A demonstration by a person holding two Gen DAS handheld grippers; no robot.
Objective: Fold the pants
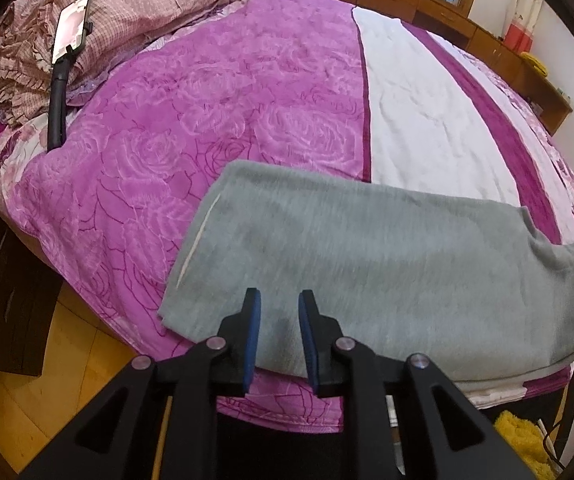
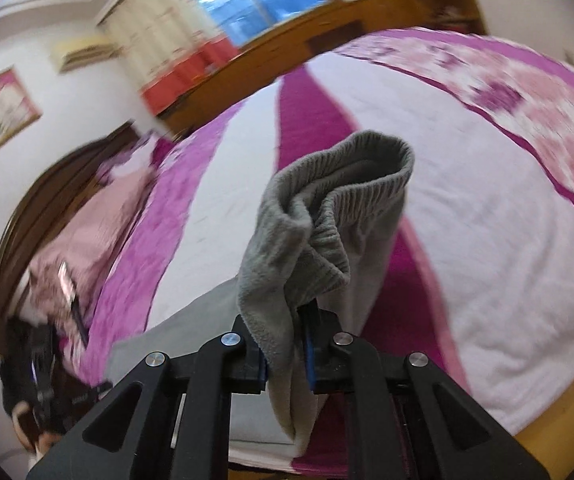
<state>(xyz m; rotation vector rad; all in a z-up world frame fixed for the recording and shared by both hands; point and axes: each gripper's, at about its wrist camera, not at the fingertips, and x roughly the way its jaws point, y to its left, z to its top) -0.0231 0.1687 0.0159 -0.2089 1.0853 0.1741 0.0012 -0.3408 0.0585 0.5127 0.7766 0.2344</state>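
Note:
Grey fleece pants [image 1: 367, 264] lie across the near edge of the bed in the left wrist view, their right end lifted off the bed. My left gripper [image 1: 279, 300] is open and empty, its blue pads just above the pants' near edge. My right gripper [image 2: 287, 320] is shut on the pants [image 2: 327, 216], clamping the bunched ribbed waistband, which stands up above the fingers. The rest of the pants trails down to the left below it.
The bed carries a purple rose-patterned blanket [image 1: 207, 120] with a white stripe [image 1: 427, 120]. A pink quilt [image 1: 127, 20] and a phone on a holder [image 1: 71, 26] are at the far left. Wooden cabinets [image 1: 447, 12] line the far wall. Wooden floor [image 1: 47, 380] lies below left.

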